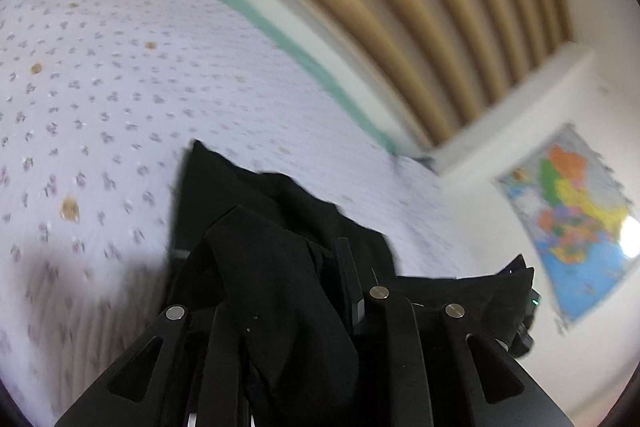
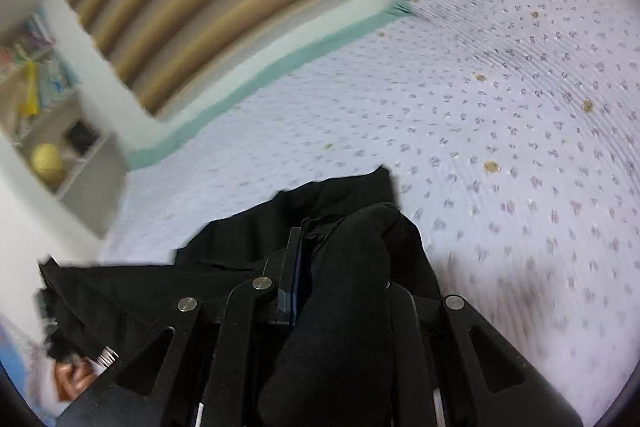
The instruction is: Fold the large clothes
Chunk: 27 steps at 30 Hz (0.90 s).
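Black garment [image 1: 280, 267] clamped by L gripper [image 1: 316, 259] & R gripper [image 2: 320, 251], raised over bed [image 1: 100, 87].

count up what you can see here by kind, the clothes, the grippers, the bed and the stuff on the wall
Black garment: 1
Grippers: 2, left gripper and right gripper, each shut on the garment
Bed with dotted sheet: 1
Wall map: 1
Total: 5

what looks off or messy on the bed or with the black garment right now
The black garment is bunched and draped over both grippers, the left gripper and right gripper, not spread flat. The bedsheet has several small brown spots, possibly stains or print.
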### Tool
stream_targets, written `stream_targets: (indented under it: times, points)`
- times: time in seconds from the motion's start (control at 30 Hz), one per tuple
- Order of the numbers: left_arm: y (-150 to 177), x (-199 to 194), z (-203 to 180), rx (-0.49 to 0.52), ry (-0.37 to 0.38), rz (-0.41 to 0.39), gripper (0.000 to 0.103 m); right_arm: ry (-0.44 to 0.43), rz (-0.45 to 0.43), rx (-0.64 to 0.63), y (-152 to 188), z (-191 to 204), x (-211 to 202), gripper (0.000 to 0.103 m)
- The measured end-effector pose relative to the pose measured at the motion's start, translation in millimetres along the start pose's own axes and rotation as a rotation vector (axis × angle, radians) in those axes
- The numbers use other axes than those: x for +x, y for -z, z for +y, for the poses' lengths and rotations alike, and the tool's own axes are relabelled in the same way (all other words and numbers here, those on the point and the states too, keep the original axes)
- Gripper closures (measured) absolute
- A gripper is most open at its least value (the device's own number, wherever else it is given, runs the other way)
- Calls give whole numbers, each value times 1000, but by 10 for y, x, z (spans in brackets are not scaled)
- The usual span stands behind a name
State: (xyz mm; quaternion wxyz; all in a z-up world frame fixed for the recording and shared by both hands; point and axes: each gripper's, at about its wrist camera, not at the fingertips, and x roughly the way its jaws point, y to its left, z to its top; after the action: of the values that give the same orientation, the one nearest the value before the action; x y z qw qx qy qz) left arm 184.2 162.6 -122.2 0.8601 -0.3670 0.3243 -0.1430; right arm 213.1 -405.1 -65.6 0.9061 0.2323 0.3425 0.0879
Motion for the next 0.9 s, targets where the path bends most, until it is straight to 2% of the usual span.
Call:
stream_targets:
  times: [0.1,0.17,0.23,0.3,0.43,0.5,0.67,0.77,0.83,0.87,0.9]
  points:
    - [-90,478,318,-71,-80,29,79,126,45,-51,-31,-31,675,83]
    - [-58,850,532,-86,-104,89,79,139,156,-18,80,-193,1243,82]
    - [32,1081,737,-127,-79,103,79,137,202,12,195,-323,1610,82]
    - [65,1134,804,-104,-54,74,79,139,182,14,274,-374,1735,82]
    - [127,1118,723,-11,-61,41,79,145,116,-30,367,-341,1718,82]
    - [131,1114,723,-6,-57,36,79,141,108,-24,381,-350,1727,82]
    - [34,917,605,26,-48,83,77,98,160,-1,294,-365,1596,79]
    - [-74,541,463,68,15,64,70,40,168,-12,178,-358,1251,75]
    - [-174,198,389,79,89,25,53,-6,124,-42,104,-316,922,64]
    - [-214,58,356,82,114,3,48,-45,95,-43,66,-305,724,58]
    - [-264,-137,315,89,137,-42,38,-84,70,-35,41,-307,576,38]
